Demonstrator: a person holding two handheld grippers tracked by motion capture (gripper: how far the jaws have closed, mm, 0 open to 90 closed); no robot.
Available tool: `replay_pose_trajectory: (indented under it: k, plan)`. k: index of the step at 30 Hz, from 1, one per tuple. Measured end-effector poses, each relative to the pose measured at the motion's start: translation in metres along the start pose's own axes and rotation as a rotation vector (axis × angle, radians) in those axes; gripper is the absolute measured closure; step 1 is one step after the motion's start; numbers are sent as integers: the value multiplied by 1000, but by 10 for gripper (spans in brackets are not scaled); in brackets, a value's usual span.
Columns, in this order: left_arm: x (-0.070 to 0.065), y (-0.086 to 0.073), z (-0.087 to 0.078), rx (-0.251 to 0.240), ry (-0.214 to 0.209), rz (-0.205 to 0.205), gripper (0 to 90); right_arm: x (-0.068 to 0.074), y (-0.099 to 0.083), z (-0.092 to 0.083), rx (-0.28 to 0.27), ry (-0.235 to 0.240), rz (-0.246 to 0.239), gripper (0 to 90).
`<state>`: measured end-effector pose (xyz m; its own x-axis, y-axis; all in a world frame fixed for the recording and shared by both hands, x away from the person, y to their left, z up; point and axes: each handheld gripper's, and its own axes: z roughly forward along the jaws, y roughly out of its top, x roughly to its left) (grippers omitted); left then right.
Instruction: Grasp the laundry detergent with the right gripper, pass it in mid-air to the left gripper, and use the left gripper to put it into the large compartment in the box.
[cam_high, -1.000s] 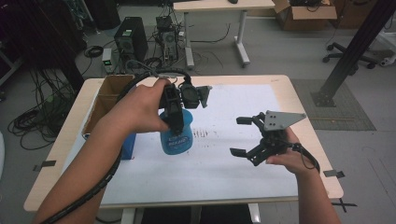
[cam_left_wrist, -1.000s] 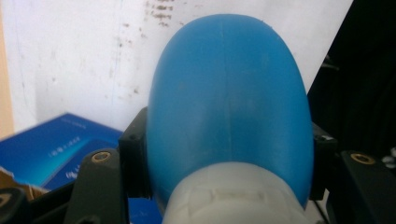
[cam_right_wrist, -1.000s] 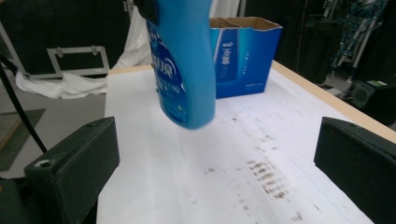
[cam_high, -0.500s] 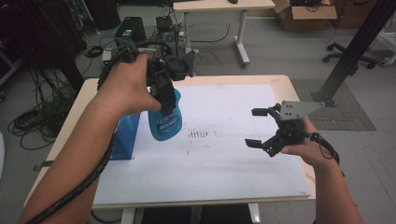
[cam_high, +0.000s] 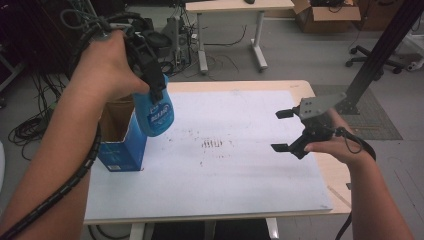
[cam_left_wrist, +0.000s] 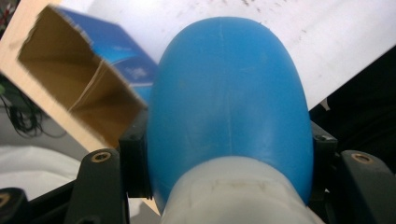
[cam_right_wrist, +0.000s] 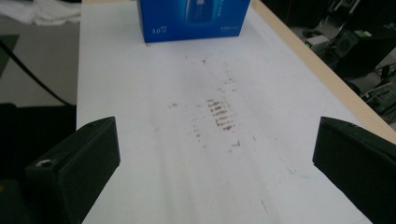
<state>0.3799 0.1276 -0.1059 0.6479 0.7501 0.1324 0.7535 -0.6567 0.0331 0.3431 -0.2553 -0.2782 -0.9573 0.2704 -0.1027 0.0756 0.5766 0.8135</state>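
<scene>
My left gripper (cam_high: 150, 75) is clamped on the neck end of a smooth, rounded blue plastic bottle (cam_high: 155, 112) with a pale collar. I hold it in the air just beside and above the open top of the blue cardboard box (cam_high: 120, 145). The bottle's long axis runs nearly upright with a slight tilt. Its neck is up in my jaws, and its rounded bottom points down towards the desk (cam_high: 310, 90) by the box's right wall. In the left gripper view the bottle (cam_left_wrist: 224, 107) sits squarely between the two black jaws, both pressing its sides. The box's brown open mouth (cam_left_wrist: 74, 84) shows just left of it.

The box stands upright near the desk's left edge, on the white sheet (cam_high: 240, 180) that covers most of the desk. Right of the box the sheet lies flat and open, marked by a patch of small dark smudges (cam_high: 212, 144) about midway between the box and my right hand. The sheet's near edge and the desk's wooden right rim lie well away from the box.

My right gripper (cam_high: 282, 131) hovers over the sheet well to the right of the box. Its jaws are spread wide, with nothing between them, and point back towards the box. In the right gripper view the smudges (cam_right_wrist: 219, 114) lie between the jaws, and the box's printed face (cam_right_wrist: 194, 18) is straight ahead.
</scene>
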Motion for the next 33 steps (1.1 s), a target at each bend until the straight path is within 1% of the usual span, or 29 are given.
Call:
replay_pose_trajectory:
  k: [3,5,7,8,10,14,16,18,20,23,25,26,27,28,32,33]
  plan:
    - [12,-6,-6,2,-6,-60,382,-3,6,-4,55,15,-26,9]
    - [19,-10,-9,2,-9,-100,382,-3,9,-5,81,25,-35,9]
    - [26,-14,-12,9,-12,-121,381,-4,11,-4,118,33,-45,11]
    - [30,-16,-13,13,-15,-135,382,-4,12,-3,142,39,-43,15]
    - [38,-21,-17,10,-22,-168,382,-4,13,0,186,44,-49,19]
    - [52,-30,-21,23,-14,-234,381,-4,13,4,242,67,-50,19]
    - [57,-32,-22,29,-11,-253,382,-5,13,6,284,66,-70,21]
    - [62,-35,-23,32,-14,-278,382,-5,15,7,334,61,-79,26]
    - [67,-37,-22,37,-23,-303,381,-5,17,8,364,60,-91,27]
    - [74,-40,-22,43,-31,-334,382,-5,21,6,379,58,-100,27]
    - [79,-41,-20,54,-37,-364,381,-5,24,4,384,57,-103,27]
    - [83,-42,-19,55,-41,-389,381,-5,25,4,390,57,-109,27]
    - [83,-42,-19,55,-41,-389,381,-5,25,4,390,57,-109,27]
    - [88,-44,-18,58,-46,-415,381,-5,26,3,401,55,-111,27]
    - [98,-47,-12,68,-59,-476,381,-3,26,2,420,62,-105,27]
    - [100,-48,-11,72,-59,-504,381,-4,26,2,422,66,-106,27]
